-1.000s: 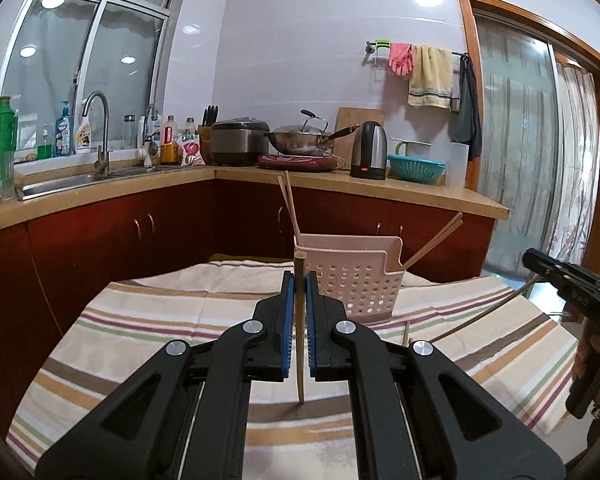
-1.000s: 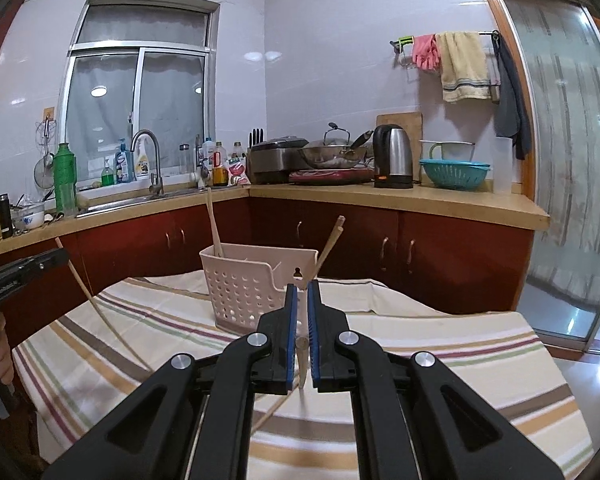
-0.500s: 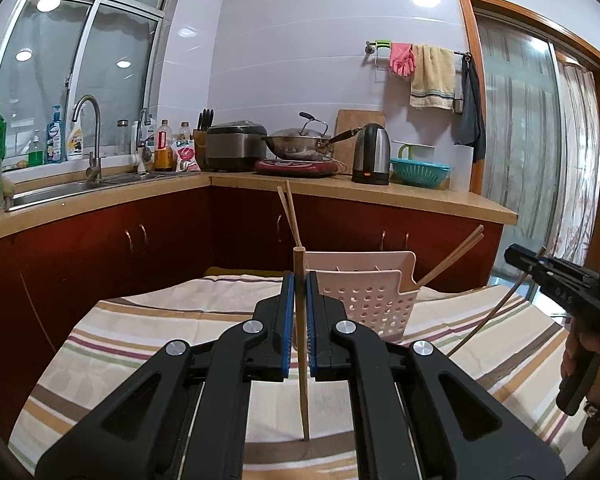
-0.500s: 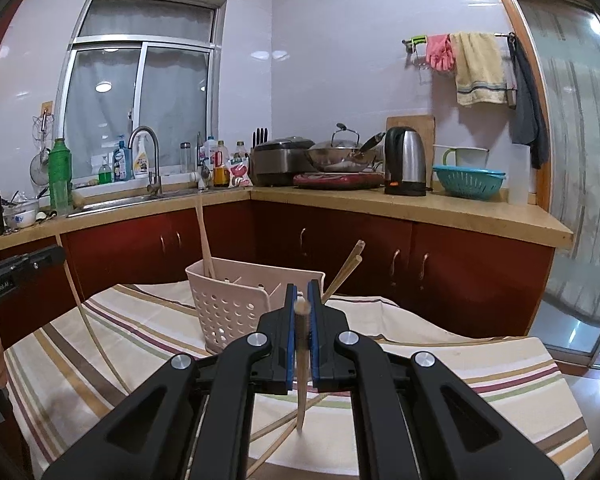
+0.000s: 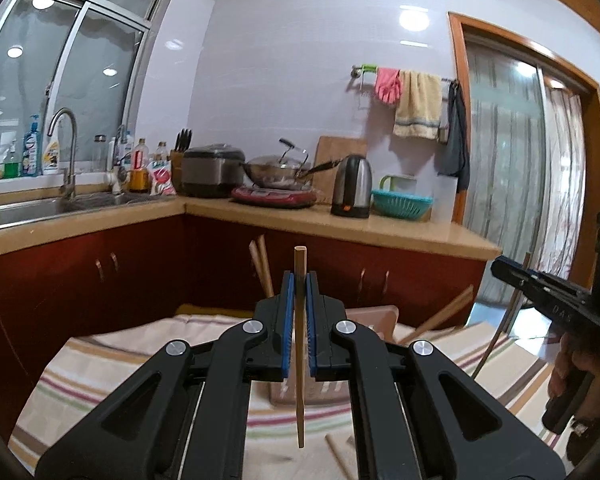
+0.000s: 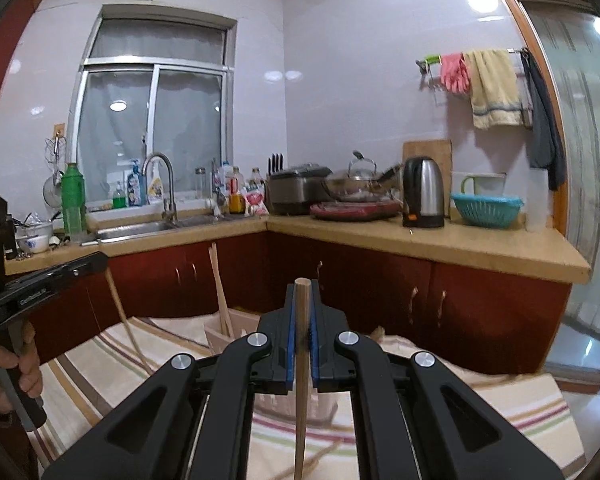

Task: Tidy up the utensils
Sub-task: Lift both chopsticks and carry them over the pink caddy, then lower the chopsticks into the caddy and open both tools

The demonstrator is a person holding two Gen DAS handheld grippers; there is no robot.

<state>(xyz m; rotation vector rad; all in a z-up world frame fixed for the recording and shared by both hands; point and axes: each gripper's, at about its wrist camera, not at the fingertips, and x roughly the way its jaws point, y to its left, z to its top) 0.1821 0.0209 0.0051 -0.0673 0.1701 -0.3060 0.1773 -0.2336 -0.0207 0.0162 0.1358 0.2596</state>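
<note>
**Over the striped tablecloth, one chopstick pinched upright in each gripper**

Above a table spread with a striped cloth (image 5: 112,364), two handheld grippers are held side by side in a kitchen. By the left gripper (image 5: 299,280) a single wooden chopstick (image 5: 299,364) is pinched between blue-lined jaws pressed together on it; the stick is held nearly upright, its blunt top seen above the jaws and its thin end hanging free below them, clear of the cloth. By the right gripper (image 6: 301,292) a second chopstick (image 6: 301,392) is clamped in the same way, upright, jaws closed tight on its upper part.

Just beyond and below both grippers a pale perforated utensil basket (image 5: 374,316) is seen on the cloth, largely hidden by the gripper bodies. Two chopsticks (image 5: 262,266) are stood in its left end, and others (image 5: 444,316) are leaned out over its right side. A loose chopstick (image 5: 338,458) is left lying on the cloth near the bottom edge of the left wrist view.

In the right wrist view the left gripper is seen from the side at the left edge, gripped by a hand (image 6: 10,368). Behind the table a corner counter (image 6: 440,242) is seen, on which a kettle (image 6: 424,192) and a teal colander (image 6: 487,209) are stood.
</note>
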